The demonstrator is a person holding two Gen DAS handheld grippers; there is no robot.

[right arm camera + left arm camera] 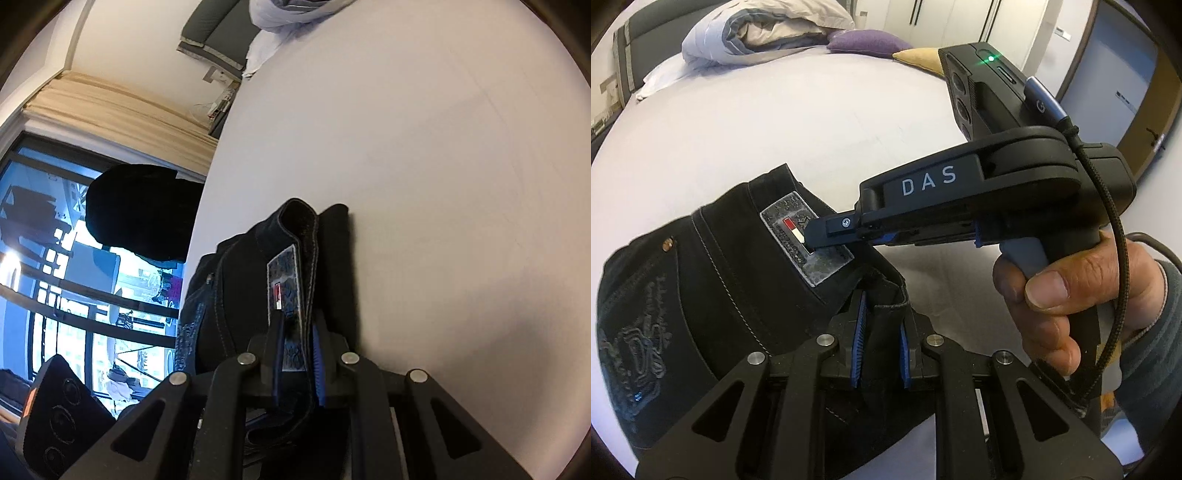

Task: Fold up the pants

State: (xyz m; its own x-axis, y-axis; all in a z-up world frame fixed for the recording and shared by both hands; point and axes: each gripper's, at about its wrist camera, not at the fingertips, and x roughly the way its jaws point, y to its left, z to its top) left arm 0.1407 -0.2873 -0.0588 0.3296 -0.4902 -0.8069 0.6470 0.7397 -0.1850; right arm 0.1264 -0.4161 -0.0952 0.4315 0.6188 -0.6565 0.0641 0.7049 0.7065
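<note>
The black pants (713,295) lie bunched on the white bed, waistband up, with a grey leather patch (809,243) and an embroidered back pocket. My left gripper (881,325) is shut on a fold of the waistband between its blue pads. My right gripper (816,236) reaches in from the right and is shut on the waistband at the patch. In the right wrist view the right gripper (297,354) clamps the waistband and patch (286,295), held edge-up above the bed.
The white bed sheet (794,122) spreads all around. A folded duvet (764,33), a purple cushion (864,40) and a tan cushion (919,59) lie at the far end. A window (74,277) is beyond the bed's edge.
</note>
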